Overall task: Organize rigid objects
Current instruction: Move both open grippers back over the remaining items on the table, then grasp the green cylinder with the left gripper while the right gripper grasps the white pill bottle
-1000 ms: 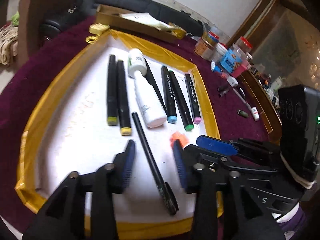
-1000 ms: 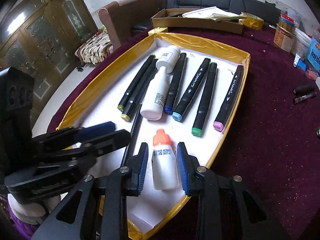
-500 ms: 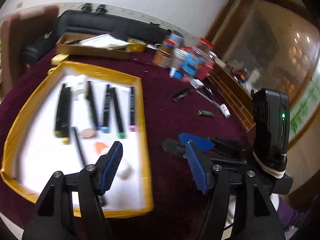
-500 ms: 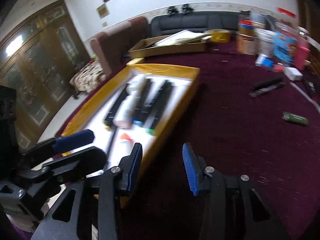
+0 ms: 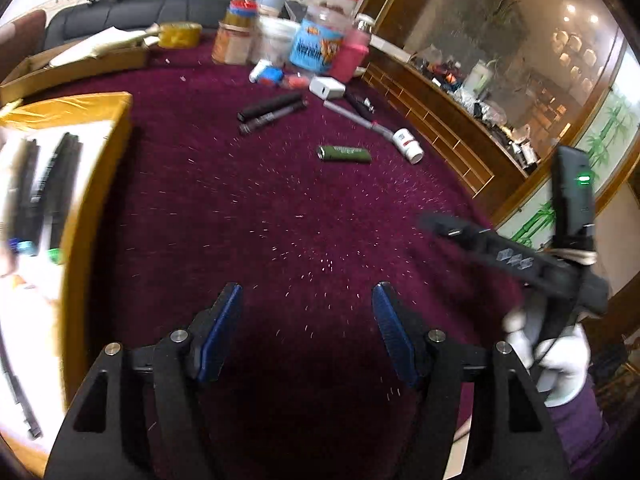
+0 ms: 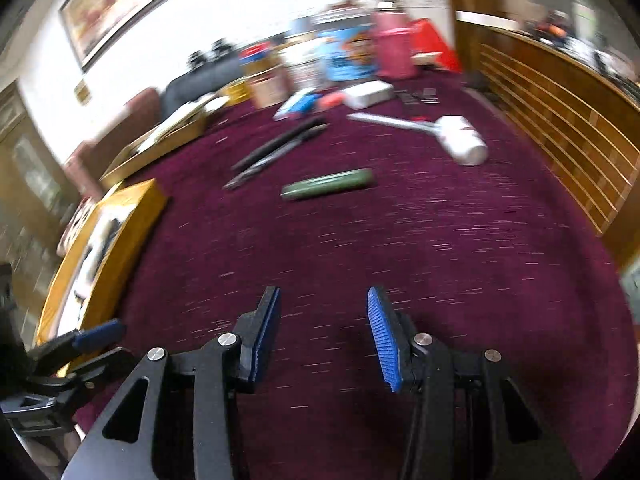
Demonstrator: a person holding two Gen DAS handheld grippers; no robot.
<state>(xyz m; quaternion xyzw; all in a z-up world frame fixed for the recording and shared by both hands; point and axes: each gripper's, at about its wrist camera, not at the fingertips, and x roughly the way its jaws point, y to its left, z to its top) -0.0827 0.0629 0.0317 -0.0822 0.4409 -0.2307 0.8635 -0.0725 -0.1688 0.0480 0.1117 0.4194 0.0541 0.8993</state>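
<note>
Both grippers have been swung away from the tray point(image 5: 100, 168) towards the loose items beyond it. The left gripper point(image 5: 306, 328) and right gripper point(image 6: 322, 336) are empty, fingers apart. The green tube point(image 6: 328, 189), right of the tray, looks likely to be fetched next.

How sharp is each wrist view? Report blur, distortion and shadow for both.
Left wrist view: fisheye bending at the rim; the yellow-edged tray smears with motion blur, the green tube stays fairly crisp, and shadow darkens the cloth under the open left gripper. Right wrist view: streaked throughout, jars and green tube soft, bright wall washed out, right gripper sharp.
</note>
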